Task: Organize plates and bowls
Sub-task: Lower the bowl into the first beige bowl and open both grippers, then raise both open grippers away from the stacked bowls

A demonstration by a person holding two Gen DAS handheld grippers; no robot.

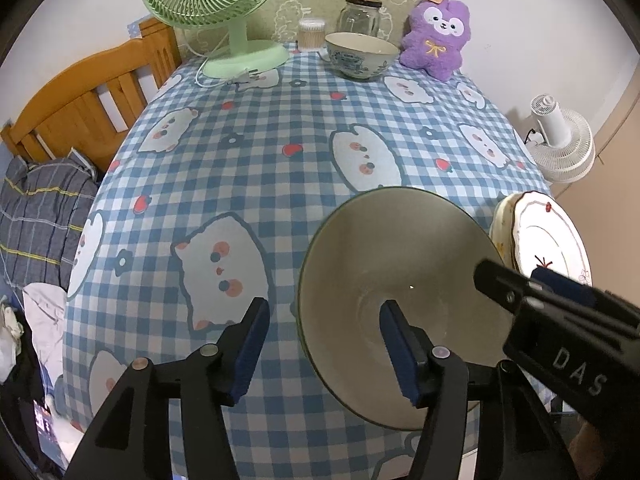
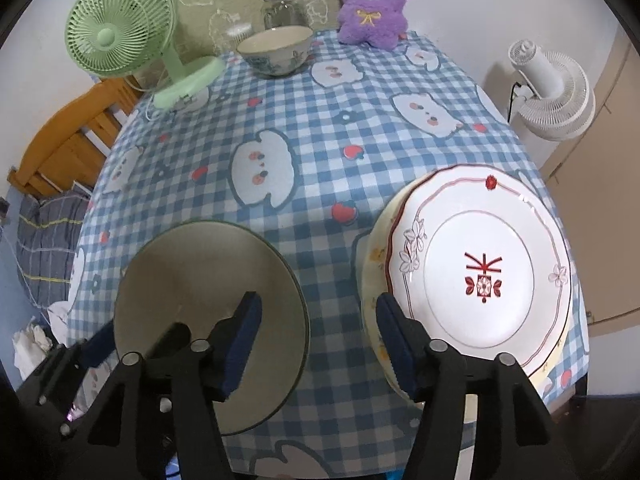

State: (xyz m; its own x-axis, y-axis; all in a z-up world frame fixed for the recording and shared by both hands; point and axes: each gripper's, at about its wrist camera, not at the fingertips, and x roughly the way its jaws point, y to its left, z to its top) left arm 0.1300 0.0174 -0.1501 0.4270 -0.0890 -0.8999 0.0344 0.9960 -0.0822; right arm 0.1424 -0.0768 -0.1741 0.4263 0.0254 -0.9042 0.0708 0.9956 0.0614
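A wide grey-green bowl sits on the checked tablecloth near the front edge. My left gripper is open and straddles the bowl's left rim, one finger inside the bowl and one outside, with neither pad pressing. Right of the bowl, a white plate with red markings lies on a cream plate. My right gripper is open over the strip of cloth between bowl and plates and holds nothing. A blue-patterned bowl stands at the table's far side.
At the back stand a green fan, a glass jar, a swab pot and a purple plush toy. A white fan stands beyond the right edge. A wooden bed frame lies left of the table.
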